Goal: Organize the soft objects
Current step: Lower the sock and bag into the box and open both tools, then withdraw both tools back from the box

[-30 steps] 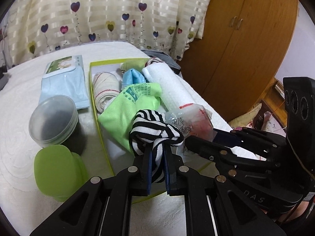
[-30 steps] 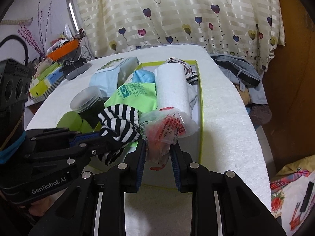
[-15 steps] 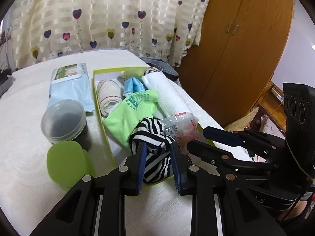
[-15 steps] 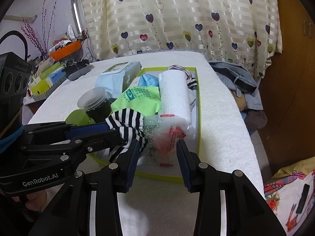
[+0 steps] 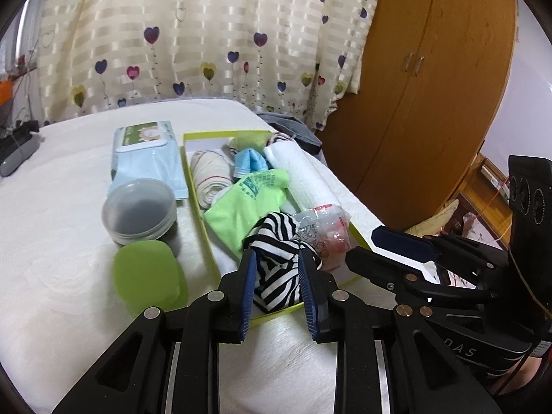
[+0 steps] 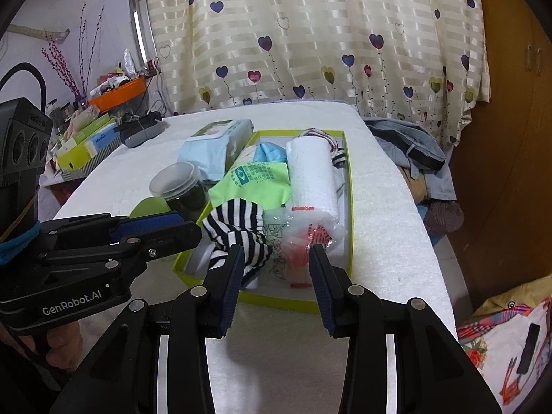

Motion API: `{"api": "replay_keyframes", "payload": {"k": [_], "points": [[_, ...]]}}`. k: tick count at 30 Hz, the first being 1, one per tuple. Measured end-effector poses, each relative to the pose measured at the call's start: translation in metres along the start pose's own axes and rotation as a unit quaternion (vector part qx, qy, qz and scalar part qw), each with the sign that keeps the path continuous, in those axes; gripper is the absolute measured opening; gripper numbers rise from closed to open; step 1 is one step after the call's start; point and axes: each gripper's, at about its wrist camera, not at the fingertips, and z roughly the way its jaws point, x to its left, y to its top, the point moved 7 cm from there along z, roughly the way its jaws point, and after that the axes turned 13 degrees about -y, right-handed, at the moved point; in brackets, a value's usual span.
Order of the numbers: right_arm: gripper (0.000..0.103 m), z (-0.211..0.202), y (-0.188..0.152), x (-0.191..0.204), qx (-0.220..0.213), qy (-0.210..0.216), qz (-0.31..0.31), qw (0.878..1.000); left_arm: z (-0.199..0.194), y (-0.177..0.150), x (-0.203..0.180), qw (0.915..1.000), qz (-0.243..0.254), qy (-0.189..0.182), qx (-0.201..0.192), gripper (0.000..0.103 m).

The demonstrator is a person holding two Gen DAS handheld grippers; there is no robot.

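White padded tabletop, heart curtain behind. Yellow-rimmed box packed with soft goods. Left gripper spread around striped sock at box's near end. Right gripper spread before plastic bag, just beside sock.

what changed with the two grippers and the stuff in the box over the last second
Both grippers let go and drew back toward the near edge. The left gripper, shut on the striped cloth a second ago, now stands open with the cloth lying in the green-rimmed box. The right gripper released the plastic bag, which also rests in the box. The white roll, green cloth and clear jar stayed put.
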Motion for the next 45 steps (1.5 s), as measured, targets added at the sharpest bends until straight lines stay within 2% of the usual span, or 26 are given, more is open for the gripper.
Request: {"api": "replay_keyframes", "payload": {"k": [13, 20, 27, 36, 45], "points": [[0.04, -0.014, -0.001, 0.009, -0.013, 0.0, 0.005, 1.0, -0.019, -0.008, 0.005, 0.9995, -0.005, 0.026, -0.017, 0.028], [0.045, -0.016, -0.003, 0.011, -0.013, 0.001, 0.005, 1.0, -0.026, -0.014, 0.008, 0.999, -0.008, 0.038, -0.021, 0.029], [0.045, -0.016, -0.003, 0.011, -0.013, 0.001, 0.004, 1.0, -0.034, -0.021, 0.013, 0.9985, -0.012, 0.047, -0.024, 0.033], [0.045, -0.026, -0.013, 0.022, -0.011, -0.005, -0.001, 1.0, -0.042, -0.028, 0.012, 0.9979, -0.009, 0.058, -0.028, 0.034], [0.045, -0.026, -0.018, 0.018, -0.007, -0.013, 0.008, 1.0, -0.039, -0.033, 0.002, 0.9991, -0.002, 0.038, -0.02, 0.034]]}}
